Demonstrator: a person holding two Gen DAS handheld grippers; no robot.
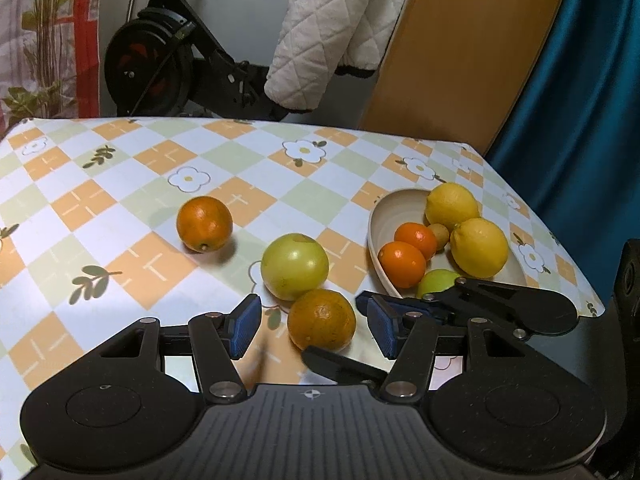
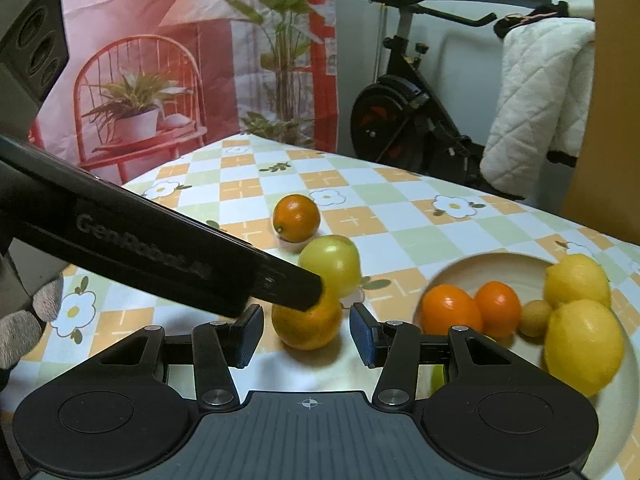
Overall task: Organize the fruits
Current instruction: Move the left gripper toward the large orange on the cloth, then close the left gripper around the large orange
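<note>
checked tablecloth (image 1: 120, 216) with flower print, spread over the whole table. pale bowl (image 1: 384, 216) at the right of it, holding two lemons (image 1: 478, 247), two small oranges (image 1: 402, 264), a green fruit (image 1: 436, 282) and a small tan fruit (image 1: 440, 236). left gripper (image 1: 314, 326), jaws apart, pads either side of the near orange (image 1: 322, 320) but clear of it, clamped on nothing. right gripper (image 2: 306, 334), jaws likewise apart, same near orange (image 2: 307, 322) just beyond the gap, not gripped. green apple (image 1: 295, 266) on the cloth, touching the near orange on its far side. far orange (image 1: 204, 223) alone on the cloth, apart from both. gloved fingers (image 2: 24, 320) at the left edge of the right wrist view.
</note>
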